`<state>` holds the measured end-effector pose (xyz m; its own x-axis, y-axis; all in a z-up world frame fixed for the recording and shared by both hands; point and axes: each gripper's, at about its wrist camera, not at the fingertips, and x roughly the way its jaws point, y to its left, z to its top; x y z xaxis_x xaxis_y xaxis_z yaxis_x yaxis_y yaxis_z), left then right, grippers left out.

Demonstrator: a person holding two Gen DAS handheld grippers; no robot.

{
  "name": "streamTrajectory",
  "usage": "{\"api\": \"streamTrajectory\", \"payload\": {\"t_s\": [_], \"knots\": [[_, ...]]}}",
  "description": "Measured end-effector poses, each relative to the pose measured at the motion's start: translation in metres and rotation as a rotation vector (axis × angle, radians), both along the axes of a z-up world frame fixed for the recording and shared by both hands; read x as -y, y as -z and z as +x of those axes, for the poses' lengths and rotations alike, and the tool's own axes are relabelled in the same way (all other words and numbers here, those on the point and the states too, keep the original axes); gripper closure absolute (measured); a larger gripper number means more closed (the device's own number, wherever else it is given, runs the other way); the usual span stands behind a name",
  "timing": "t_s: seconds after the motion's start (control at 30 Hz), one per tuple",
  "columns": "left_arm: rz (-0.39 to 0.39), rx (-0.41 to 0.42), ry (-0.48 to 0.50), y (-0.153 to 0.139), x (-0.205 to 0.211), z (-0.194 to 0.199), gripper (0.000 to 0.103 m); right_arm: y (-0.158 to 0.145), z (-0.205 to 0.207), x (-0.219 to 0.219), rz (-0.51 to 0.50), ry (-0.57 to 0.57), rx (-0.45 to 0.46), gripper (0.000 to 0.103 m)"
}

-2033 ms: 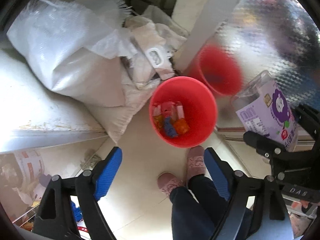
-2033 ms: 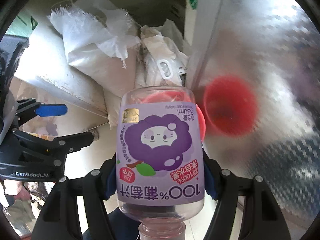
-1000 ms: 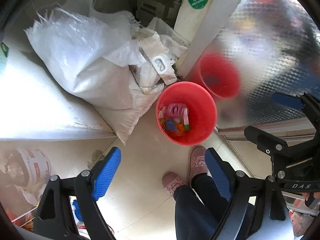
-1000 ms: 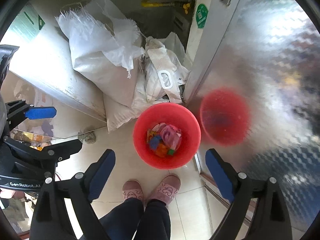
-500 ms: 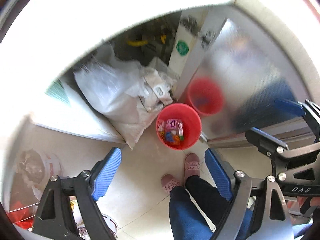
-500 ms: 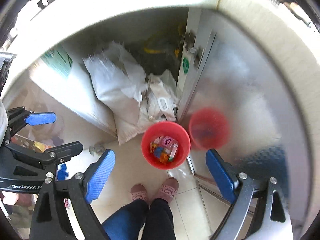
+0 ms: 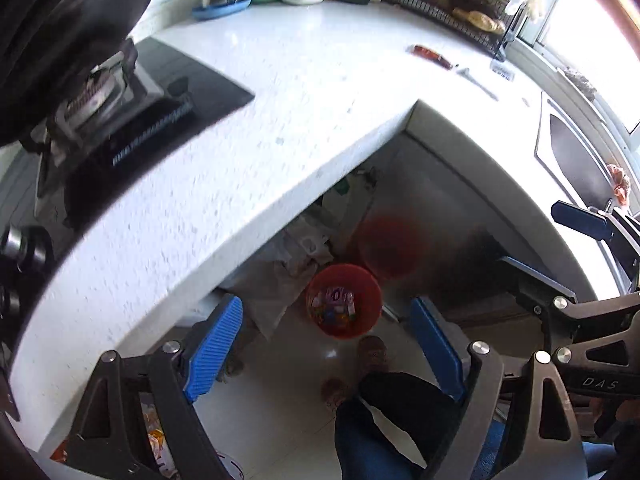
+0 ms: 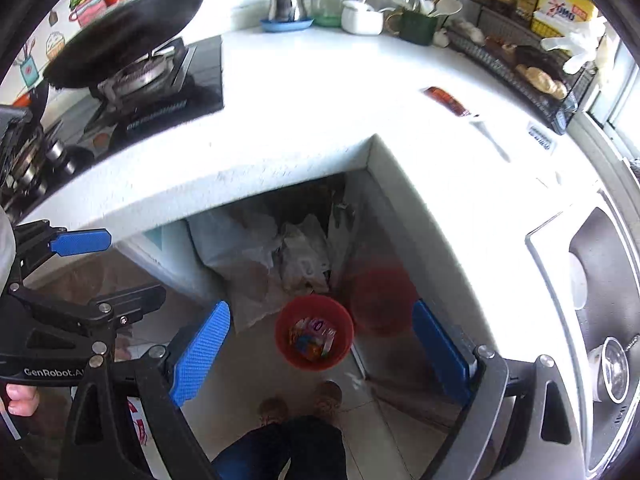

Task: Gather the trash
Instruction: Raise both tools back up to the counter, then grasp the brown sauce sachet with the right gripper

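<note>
Far below on the floor stands a red bucket point(image 7: 344, 322) point(image 8: 314, 354) with colourful trash in it, a purple-labelled juice bottle point(image 7: 336, 294) point(image 8: 318, 326) on top. My left gripper point(image 7: 326, 340) hangs high above it, open and empty. My right gripper point(image 8: 320, 350) is likewise open and empty over the bucket. Each gripper shows at the edge of the other's view: the right gripper point(image 7: 560, 248), the left gripper point(image 8: 108, 268). A red wrapper point(image 7: 432, 56) point(image 8: 446, 100) lies on the white countertop point(image 7: 304, 92) point(image 8: 320, 92).
A gas stove with a black wok point(image 8: 132, 28) sits at the left and a sink point(image 8: 600, 264) at the right. A dish rack point(image 8: 520, 68) and jars line the back. White sacks point(image 8: 248, 248) fill the space under the counter. The person's feet point(image 8: 300, 400) stand by the bucket.
The right gripper let the juice bottle go into the bucket. Both grippers then rose from near the bucket to above the countertop, so the bucket looks smaller and the counter, stove and sink came into view.
</note>
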<state>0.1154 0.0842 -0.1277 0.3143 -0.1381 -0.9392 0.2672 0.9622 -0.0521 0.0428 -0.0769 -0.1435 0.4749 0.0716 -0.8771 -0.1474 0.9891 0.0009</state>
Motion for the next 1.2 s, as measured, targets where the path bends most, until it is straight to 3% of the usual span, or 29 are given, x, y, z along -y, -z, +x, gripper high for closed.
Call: {"api": "streamTrajectory", "payload": {"t_s": [0.17, 0.33, 0.5, 0.93, 1.2], "knots": [[-0.023, 0.040, 0.049, -0.033, 0.023, 0.022, 0.019, -0.030, 0.007, 0.021, -0.016, 0.053, 0.048, 0.011], [-0.016, 0.102, 0.117, -0.063, 0.055, 0.053, 0.019, -0.045, 0.025, 0.046, 0.030, 0.091, 0.049, 0.011], [-0.017, 0.116, 0.160, -0.075, 0.082, 0.094, 0.019, -0.063, 0.050, 0.073, 0.030, 0.118, 0.070, 0.011], [-0.024, 0.028, 0.106, -0.044, 0.125, 0.229, 0.019, -0.046, 0.179, 0.126, 0.047, 0.077, 0.011, 0.011], [0.002, -0.058, 0.029, -0.010, 0.121, 0.275, 0.019, -0.015, 0.235, 0.128, 0.038, -0.038, -0.073, 0.011]]}}
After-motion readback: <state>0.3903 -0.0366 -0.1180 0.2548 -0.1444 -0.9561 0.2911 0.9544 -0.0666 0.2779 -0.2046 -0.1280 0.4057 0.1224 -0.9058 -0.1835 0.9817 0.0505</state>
